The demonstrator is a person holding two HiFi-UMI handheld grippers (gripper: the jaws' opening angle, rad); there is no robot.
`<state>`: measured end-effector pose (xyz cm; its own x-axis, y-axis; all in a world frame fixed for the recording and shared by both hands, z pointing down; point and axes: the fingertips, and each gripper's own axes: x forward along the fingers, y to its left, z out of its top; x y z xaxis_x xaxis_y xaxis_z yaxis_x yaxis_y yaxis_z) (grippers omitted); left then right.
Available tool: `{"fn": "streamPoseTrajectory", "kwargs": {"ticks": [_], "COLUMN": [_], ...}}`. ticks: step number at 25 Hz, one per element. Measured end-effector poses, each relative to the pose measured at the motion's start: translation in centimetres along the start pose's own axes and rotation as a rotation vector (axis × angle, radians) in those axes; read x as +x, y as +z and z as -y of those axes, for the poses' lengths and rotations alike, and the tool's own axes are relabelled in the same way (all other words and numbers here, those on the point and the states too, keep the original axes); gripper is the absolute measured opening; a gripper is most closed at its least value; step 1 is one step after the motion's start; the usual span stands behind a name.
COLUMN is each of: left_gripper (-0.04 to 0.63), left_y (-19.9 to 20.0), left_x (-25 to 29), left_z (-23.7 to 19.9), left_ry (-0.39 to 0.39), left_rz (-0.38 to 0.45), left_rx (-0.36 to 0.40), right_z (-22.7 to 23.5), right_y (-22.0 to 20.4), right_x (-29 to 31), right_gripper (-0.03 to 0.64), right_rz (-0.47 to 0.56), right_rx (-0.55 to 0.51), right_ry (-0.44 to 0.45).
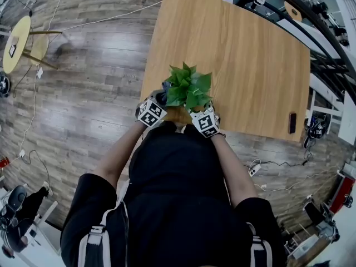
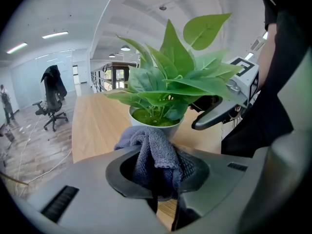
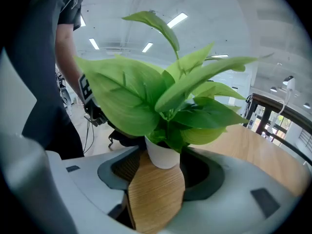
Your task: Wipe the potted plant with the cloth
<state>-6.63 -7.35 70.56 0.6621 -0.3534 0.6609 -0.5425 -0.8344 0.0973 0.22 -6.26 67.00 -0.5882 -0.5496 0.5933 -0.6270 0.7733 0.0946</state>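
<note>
A leafy green potted plant [image 1: 188, 87] in a white pot [image 2: 155, 126] stands on the wooden table [image 1: 245, 60], close to its front edge. My left gripper [image 2: 156, 165] is shut on a bunched grey-blue cloth [image 2: 157, 150], which sits just in front of the pot's rim, on the plant's left side [image 1: 164, 86]. My right gripper [image 3: 163, 173] is open. The white pot [image 3: 162, 156] stands at the mouth of its jaws, and I cannot tell whether they touch it. Seen overhead, both grippers [image 1: 157, 103] [image 1: 200, 113] flank the plant, and the leaves hide their tips.
A small black object [image 1: 292, 123] lies near the table's right edge. A round yellow stool [image 1: 16, 43] and cables sit on the wood floor to the left. Racks and railings [image 1: 317, 32] line the right. An office chair [image 2: 51, 108] stands beyond the table.
</note>
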Motion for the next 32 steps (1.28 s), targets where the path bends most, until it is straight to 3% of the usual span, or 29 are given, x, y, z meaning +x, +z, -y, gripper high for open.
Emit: {"fn": "streamPoseTrajectory", "kwargs": {"ticks": [5,12,17,27,32], "left_gripper": [0.114,0.114,0.114,0.114,0.114], "left_y": [0.5,0.8,0.9,0.5,0.5], "left_x": [-0.1,-0.2,0.3,-0.1,0.1], "left_z": [-2.2,-2.9,-2.5,-0.2,0.1], "left_ry": [0.027,0.033,0.024,-0.049,-0.040], "left_rz": [0.006,0.007,0.016,0.022,0.034], "left_rx": [-0.040,-0.018,-0.005,0.037,0.005], "right_z": [-1.5,2.4,1.9,2.1,2.2], "right_y": [0.5,-0.2,1.0,1.3,1.2], "right_x": [-0.4,-0.2,0.6,1.0,1.1], "right_gripper": [0.242,0.242,0.242,0.242,0.242], "right_rz": [0.016,0.007,0.014,0.006,0.020], "right_rx": [-0.052,0.069,-0.003,-0.001,0.007], "right_ry": [0.080,-0.028,0.009,-0.001,-0.002]}}
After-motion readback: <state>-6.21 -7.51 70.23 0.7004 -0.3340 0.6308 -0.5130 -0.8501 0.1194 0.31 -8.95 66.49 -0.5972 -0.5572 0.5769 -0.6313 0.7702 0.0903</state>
